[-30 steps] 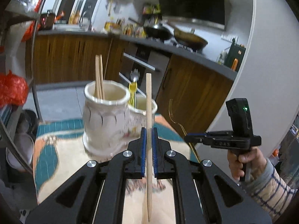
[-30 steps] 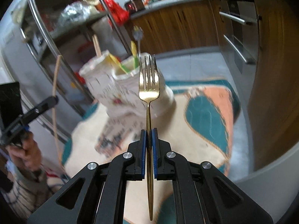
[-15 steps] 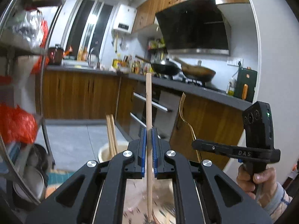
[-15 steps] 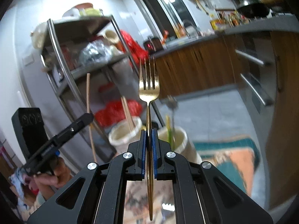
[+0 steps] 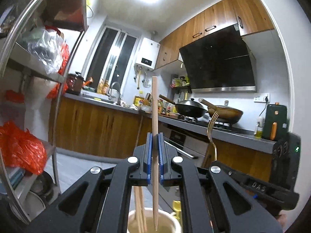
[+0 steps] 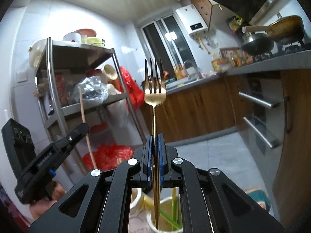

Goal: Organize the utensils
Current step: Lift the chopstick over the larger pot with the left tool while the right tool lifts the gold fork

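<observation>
My left gripper (image 5: 155, 139) is shut on a wooden chopstick (image 5: 155, 116), held upright with its lower tip just over the mouth of a cream ceramic holder (image 5: 132, 220) that holds two more chopsticks (image 5: 139, 207). My right gripper (image 6: 155, 141) is shut on a gold fork (image 6: 155, 95), tines up, its handle end down inside a second cream holder (image 6: 151, 220) with yellow-green utensil handles (image 6: 175, 203). The fork (image 5: 211, 128) and right gripper also show in the left wrist view; the chopstick (image 6: 85, 124) shows in the right wrist view.
A steel shelf rack (image 5: 52, 77) with red bags stands at the left. Wooden kitchen cabinets (image 5: 97, 130) and a stove with two woks (image 5: 192, 108) lie behind. Oven handles (image 6: 258, 101) are to the right. A patterned mat (image 6: 256, 196) lies under the holders.
Both grippers tilted up to vertical and came over the holders. The chopstick tip and the fork handle now hang at the holders' mouths.
</observation>
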{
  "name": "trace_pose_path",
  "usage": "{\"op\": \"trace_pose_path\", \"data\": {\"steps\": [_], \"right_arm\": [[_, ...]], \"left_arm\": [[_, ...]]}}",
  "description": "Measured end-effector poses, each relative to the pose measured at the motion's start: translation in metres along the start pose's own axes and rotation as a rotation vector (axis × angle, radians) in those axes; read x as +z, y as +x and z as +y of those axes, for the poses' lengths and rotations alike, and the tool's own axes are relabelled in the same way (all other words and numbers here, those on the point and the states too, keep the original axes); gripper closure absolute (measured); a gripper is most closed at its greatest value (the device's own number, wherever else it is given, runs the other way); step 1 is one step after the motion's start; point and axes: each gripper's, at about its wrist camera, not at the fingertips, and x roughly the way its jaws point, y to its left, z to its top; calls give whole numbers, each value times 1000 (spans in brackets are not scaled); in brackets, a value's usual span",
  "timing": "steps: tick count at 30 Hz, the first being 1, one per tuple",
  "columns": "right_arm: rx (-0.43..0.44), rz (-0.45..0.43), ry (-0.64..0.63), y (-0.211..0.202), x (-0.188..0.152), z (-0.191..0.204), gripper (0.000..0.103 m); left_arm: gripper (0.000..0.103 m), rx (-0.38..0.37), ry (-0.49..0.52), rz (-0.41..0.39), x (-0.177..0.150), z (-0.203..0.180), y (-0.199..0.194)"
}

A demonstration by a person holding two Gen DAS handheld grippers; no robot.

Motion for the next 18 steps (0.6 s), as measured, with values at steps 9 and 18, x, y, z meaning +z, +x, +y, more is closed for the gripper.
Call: {"op": "trace_pose_path", "data": {"steps": [9, 18], "right_arm": [[-38, 13, -43, 20, -17, 2, 96], [-32, 17, -28, 25, -22, -8, 96]], "left_arm": [[98, 13, 27, 28, -23, -1, 15], [98, 9, 16, 51, -34, 6, 25]]}}
